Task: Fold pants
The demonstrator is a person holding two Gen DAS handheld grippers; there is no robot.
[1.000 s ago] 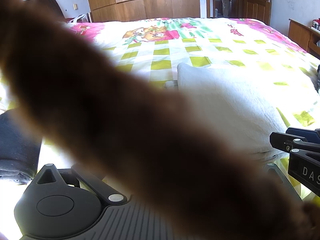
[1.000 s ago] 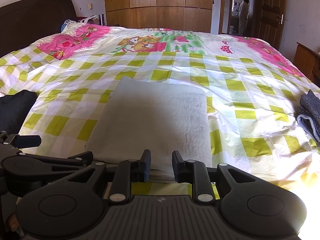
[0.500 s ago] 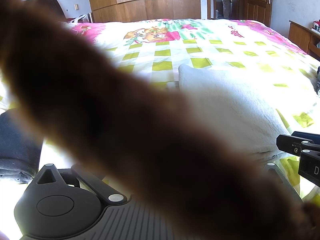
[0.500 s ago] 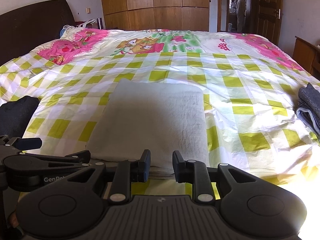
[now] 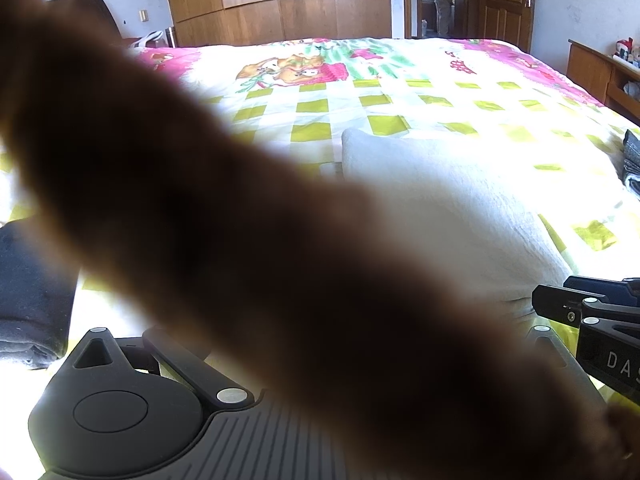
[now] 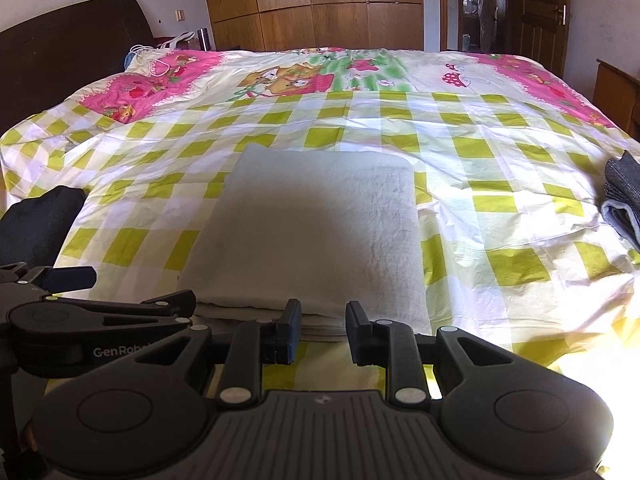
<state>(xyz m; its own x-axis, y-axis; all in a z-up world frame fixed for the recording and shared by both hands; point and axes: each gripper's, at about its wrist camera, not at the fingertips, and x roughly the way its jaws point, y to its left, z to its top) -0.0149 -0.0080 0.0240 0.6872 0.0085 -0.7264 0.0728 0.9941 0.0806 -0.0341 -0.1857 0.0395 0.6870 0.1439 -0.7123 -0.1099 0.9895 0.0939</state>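
The pants (image 6: pixel 316 232), folded into a pale grey-white rectangle, lie on the checked bedspread (image 6: pixel 480 148) straight ahead of the right gripper (image 6: pixel 319 332), at its twelve o'clock. Their near folded edge sits just beyond the fingertips. The right gripper's jaws stand a little apart, with nothing between the pads; whether the tips touch the cloth edge cannot be told.

The left gripper (image 6: pixel 120 304) shows in the right wrist view at nine o'clock, beside the pants' near left corner. A blurred brown shape (image 5: pixel 240 240) covers most of the left wrist view and hides the jaws, so their opening cannot be told. From that view the pants (image 5: pixel 460 208) lie toward two o'clock.

A dark garment (image 6: pixel 36 220) lies at nine o'clock, a grey folded pile (image 6: pixel 624 196) at three.
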